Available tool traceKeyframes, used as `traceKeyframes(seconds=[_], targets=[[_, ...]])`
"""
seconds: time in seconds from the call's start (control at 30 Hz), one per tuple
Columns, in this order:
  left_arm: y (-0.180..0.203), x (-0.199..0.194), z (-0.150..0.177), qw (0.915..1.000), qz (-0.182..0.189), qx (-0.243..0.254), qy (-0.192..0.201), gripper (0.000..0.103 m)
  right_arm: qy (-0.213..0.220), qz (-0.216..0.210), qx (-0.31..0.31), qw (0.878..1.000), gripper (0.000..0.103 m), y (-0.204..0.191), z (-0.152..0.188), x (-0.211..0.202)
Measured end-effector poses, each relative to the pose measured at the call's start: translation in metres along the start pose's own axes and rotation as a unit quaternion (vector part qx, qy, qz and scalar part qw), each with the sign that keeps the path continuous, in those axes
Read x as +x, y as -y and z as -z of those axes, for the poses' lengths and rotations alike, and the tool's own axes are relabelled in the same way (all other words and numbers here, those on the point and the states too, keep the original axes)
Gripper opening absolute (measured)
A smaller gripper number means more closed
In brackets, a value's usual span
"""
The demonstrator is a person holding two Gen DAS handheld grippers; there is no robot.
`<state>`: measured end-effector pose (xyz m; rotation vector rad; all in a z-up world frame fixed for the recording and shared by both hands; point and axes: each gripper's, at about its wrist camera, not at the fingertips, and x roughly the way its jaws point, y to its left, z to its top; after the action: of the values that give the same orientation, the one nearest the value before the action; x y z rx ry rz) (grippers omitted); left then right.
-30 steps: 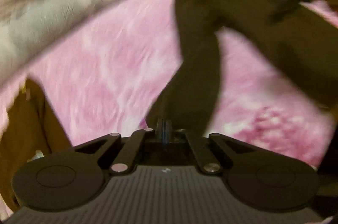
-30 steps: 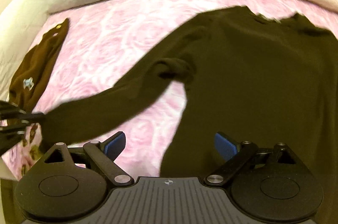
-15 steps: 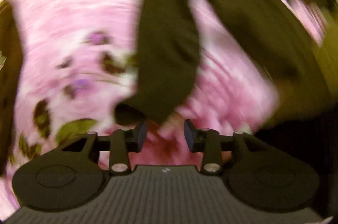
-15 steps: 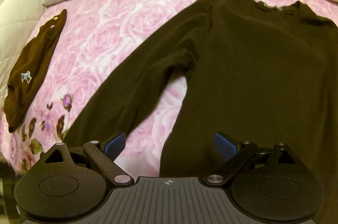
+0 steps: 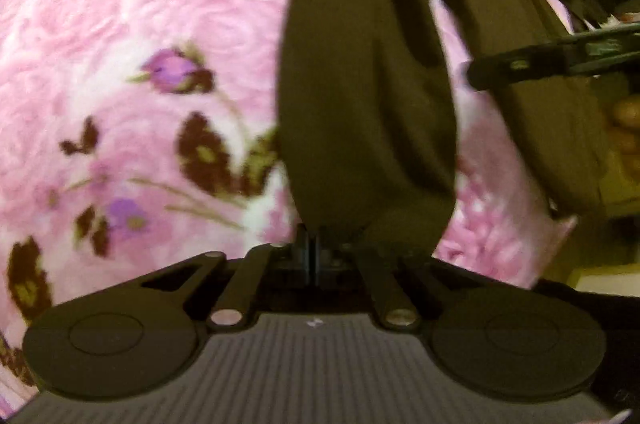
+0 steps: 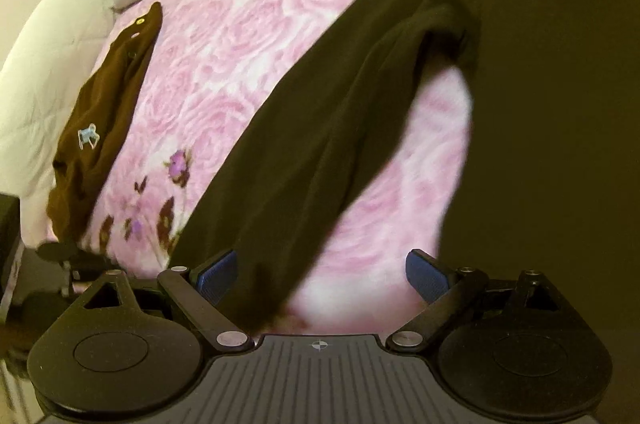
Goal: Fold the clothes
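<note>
The left gripper (image 5: 314, 248) pinches the dark brown long-sleeved top's (image 6: 540, 104) sleeve cuff (image 5: 360, 160) at six o'clock; the right gripper (image 6: 322, 276) gapes, holding nothing. That slim bite could slip, dropping the sleeve crooked.

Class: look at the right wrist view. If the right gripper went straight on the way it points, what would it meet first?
Most likely the sleeve of the dark sweater, which runs across the gap between its open fingers. Just beyond lies the pink bedspread. Depth is hard to judge here.
</note>
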<state>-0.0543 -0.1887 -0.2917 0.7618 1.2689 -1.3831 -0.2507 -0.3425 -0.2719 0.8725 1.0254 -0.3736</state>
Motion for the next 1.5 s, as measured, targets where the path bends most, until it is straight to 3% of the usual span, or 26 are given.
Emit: traceKeyframes(seconds=[0.07,0.17,0.3,0.37,0.47,0.57,0.7,0.8,0.87,0.97,1.07,1.1,1.17,1.2,1.27,1.33,1.4,1.43,1.5], targets=[[0.005,-0.012,0.001,0.9996,-0.011,0.019,0.016,0.0,-0.008,-0.02,0.02,1.0,0.093,-0.005,0.004,0.008],[-0.015,-0.065,-0.004,0.995,-0.069,0.014,0.07,0.0,-0.022,-0.065,0.039,0.997,0.093,-0.016,0.01,0.015],[-0.063,-0.129,-0.019,0.9783,-0.167,0.002,0.122,0.0,-0.031,-0.128,0.024,0.991,0.093,-0.043,0.007,0.019],[-0.088,-0.145,-0.028,0.9712,-0.197,-0.008,0.134,0.002,-0.018,-0.132,0.015,0.991,0.093,-0.055,0.001,0.02],[-0.118,-0.134,-0.037,0.9651,-0.234,-0.039,0.11,0.009,-0.005,-0.121,0.014,0.993,0.093,-0.059,-0.006,0.019],[-0.125,-0.124,-0.026,0.9555,-0.269,-0.058,0.107,0.028,0.006,-0.096,-0.002,0.995,0.093,-0.053,-0.009,0.011],[-0.117,-0.113,-0.007,0.9631,-0.237,-0.066,0.108,0.035,0.01,-0.057,-0.002,0.998,0.093,-0.031,-0.01,0.002],[-0.102,-0.095,0.0,0.9647,-0.244,0.018,0.097,0.043,0.006,-0.032,-0.001,0.999,0.093,-0.021,-0.009,0.002],[-0.096,-0.08,-0.002,0.9513,-0.278,0.103,0.085,0.043,0.009,-0.026,-0.004,1.0,0.093,-0.021,-0.011,-0.001],[-0.092,-0.059,-0.008,0.9203,-0.316,0.219,0.07,0.045,0.012,-0.022,-0.012,1.0,0.093,-0.024,-0.013,-0.003],[-0.102,-0.036,-0.022,0.9027,-0.306,0.3,0.035,0.043,0.009,-0.021,-0.02,1.0,0.093,-0.027,-0.015,0.0],[-0.105,-0.03,-0.022,0.9002,-0.299,0.316,0.012,0.04,0.008,-0.02,-0.021,1.0,0.093,-0.029,-0.016,0.002],[-0.111,-0.02,-0.022,0.8929,-0.285,0.347,-0.034,0.005,0.008,-0.016,-0.019,1.0,0.093,-0.03,-0.017,0.004],[-0.114,-0.016,-0.022,0.8896,-0.277,0.359,-0.053,0.003,0.009,-0.015,-0.016,1.0,0.093,-0.031,-0.018,0.003],[-0.115,-0.043,-0.024,0.9103,-0.239,0.335,-0.047,0.002,0.01,-0.015,-0.009,1.0,0.093,-0.032,-0.019,0.001],[-0.121,-0.086,-0.033,0.9463,-0.196,0.255,-0.032,0.002,0.011,-0.015,-0.003,1.0,0.093,-0.033,-0.02,-0.002],[-0.127,-0.13,-0.042,0.9732,-0.151,0.173,-0.017,0.001,0.011,-0.015,0.003,1.0,0.093,-0.034,-0.022,-0.004],[-0.131,-0.149,-0.046,0.9822,-0.132,0.134,-0.01,0.001,0.013,-0.015,0.002,1.0,0.093,-0.036,-0.024,-0.006],[-0.151,-0.143,-0.056,0.9844,-0.145,0.099,-0.012,0.001,0.019,-0.014,0.001,1.0,0.093,-0.039,-0.028,-0.009]])
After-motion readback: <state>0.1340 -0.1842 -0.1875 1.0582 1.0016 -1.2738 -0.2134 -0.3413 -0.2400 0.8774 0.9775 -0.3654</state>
